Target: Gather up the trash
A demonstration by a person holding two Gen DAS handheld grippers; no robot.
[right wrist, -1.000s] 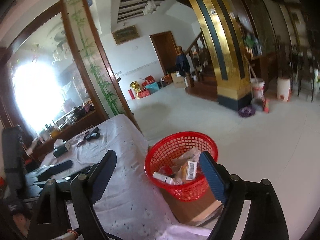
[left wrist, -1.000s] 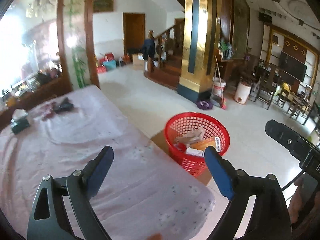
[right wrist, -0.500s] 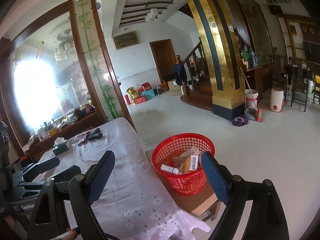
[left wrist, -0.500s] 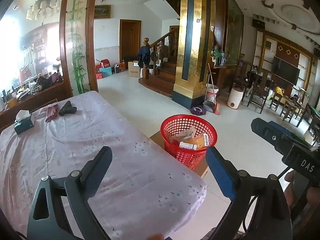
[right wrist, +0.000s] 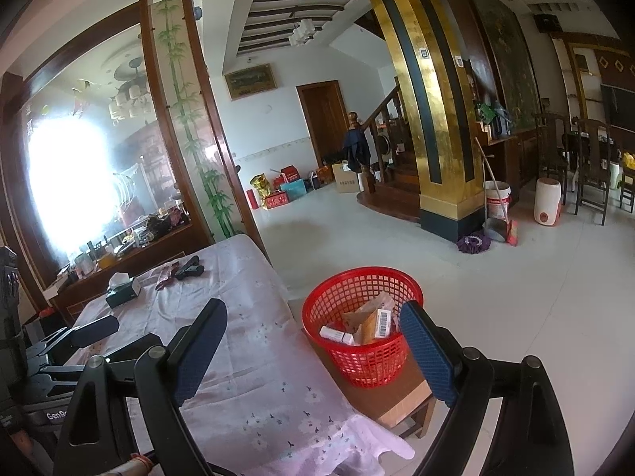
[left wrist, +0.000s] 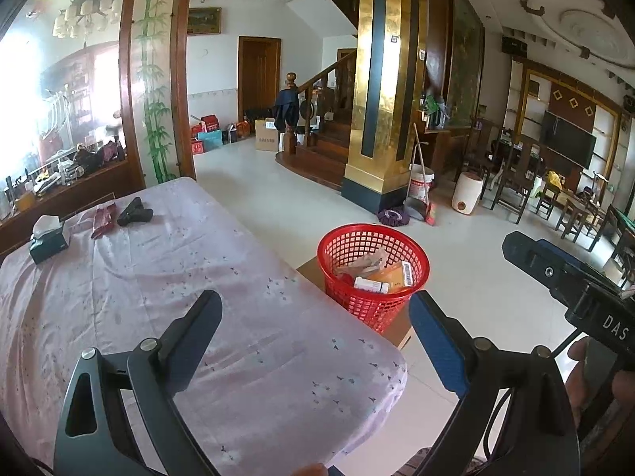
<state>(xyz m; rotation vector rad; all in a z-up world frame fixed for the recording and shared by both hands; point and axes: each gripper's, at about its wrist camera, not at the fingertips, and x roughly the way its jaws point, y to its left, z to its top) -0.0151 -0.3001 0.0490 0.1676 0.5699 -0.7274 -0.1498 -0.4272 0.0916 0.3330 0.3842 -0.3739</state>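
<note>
Seemingly done: red plastic mesh basket [left wrist: 373,265] holds cartons; left gripper [left wrist: 313,341] and right gripper [right wrist: 313,351] spread, empty. Scan pink tablecloth [left wrist: 158,277] before retreating.

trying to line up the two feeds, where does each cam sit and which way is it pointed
Left wrist: on the left hand-held gripper, open, looking across the purple-clothed table to the red basket; the right hand-held gripper shows at right.
Right wrist: on the right hand-held gripper, open, facing the red basket and the table from further right; the left hand-held gripper shows at left.
Shared: basket, table, tissue box, gold pillar.
</note>
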